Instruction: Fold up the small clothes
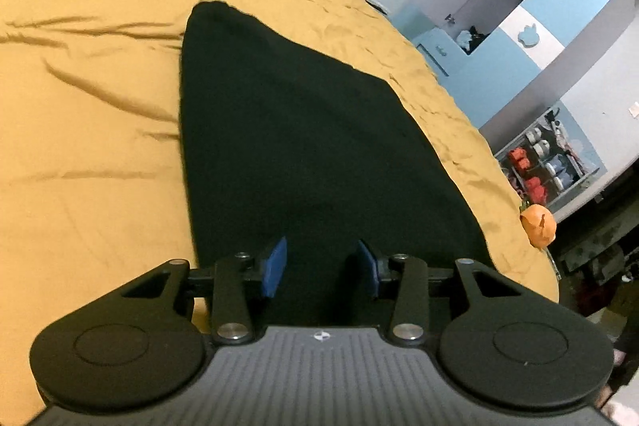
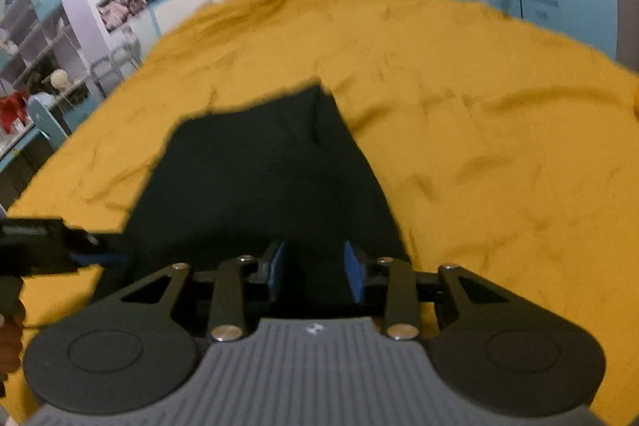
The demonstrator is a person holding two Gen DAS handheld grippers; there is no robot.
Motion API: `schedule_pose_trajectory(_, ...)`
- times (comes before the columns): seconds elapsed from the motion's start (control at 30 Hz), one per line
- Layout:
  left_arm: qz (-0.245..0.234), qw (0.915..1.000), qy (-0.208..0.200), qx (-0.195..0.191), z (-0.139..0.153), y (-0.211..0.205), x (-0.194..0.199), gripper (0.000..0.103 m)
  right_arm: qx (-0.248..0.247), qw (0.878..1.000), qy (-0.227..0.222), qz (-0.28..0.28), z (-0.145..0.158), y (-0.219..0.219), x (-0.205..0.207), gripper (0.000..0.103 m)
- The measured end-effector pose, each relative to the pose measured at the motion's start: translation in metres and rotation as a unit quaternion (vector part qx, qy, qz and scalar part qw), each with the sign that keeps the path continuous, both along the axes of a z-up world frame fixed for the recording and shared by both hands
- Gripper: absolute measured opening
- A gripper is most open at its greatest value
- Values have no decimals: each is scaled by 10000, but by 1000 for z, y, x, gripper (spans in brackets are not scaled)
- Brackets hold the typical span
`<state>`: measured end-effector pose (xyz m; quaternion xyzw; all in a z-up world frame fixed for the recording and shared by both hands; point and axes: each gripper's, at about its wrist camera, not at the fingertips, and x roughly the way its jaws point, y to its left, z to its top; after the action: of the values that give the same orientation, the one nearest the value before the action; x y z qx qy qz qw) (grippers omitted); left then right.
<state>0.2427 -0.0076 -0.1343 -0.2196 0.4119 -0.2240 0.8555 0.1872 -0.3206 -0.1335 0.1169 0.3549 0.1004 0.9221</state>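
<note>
Black cloth [image 1: 303,130] lay flat on yellow bed cover [image 1: 88,106], left tongs [image 1: 321,268] partly open over its near edge, right tongs [image 2: 315,270] partly open too, nothing pinched, near edge hidden under both tongs, folds too dark to make out, right view blurry.

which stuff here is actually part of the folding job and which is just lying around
Part of the job:
- black cloth garment spread flat
- mustard-yellow bedspread under it
- left gripper, open
- right gripper, open

Just lying about:
- small orange round object at the bed edge
- blue-and-white shelves holding oddments
</note>
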Motion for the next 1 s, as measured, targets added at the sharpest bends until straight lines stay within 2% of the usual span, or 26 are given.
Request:
schedule_pose_trajectory(0.13,-61,10000,-52,-10,3,2,2,48,-216,9993,-209,203,-7,3,-5,27)
schedule_pose_trajectory(0.2,-216,9997,-113,7,14,2,4,48,-169,9993,-251,215,4,3,-3,33)
schedule_pose_trajectory(0.27,-271,9992,-295,-73,29,7,14,49,-163,9974,-563,430,24,3,-1,40)
schedule_pose_trajectory(0.3,-258,9990,-362,-79,35,7,22,49,-231,9952,-742,591,34,6,5,48)
schedule_pose_trajectory(0.33,-264,9987,-430,-98,41,8,32,49,-315,9929,-885,734,45,11,17,51)
schedule_pose_trajectory(0.47,-245,9967,-654,-406,46,16,91,49,-247,9864,-1046,1244,72,27,88,51)
schedule_pose_trajectory(0.53,-95,9966,-714,-389,43,20,120,49,-21,9866,-899,1359,72,33,126,50)
schedule_pose_trajectory(0.67,72,9956,-855,-368,32,22,157,49,293,9869,-614,1463,50,43,187,38)
schedule_pose_trajectory(0.73,222,9965,-716,-381,21,25,172,49,329,9880,-360,1466,34,47,212,36)
schedule_pose_trajectory(0.83,503,9975,-403,-305,0,31,192,49,175,9938,-18,1102,8,43,239,36)
schedule_pose_trajectory(0.9,610,9974,-193,-322,-14,36,200,49,82,9968,143,787,-8,36,250,18)
schedule_pose_trajectory(1.0,568,9981,19,-255,-31,36,203,43,412,9967,300,626,-21,20,259,14)
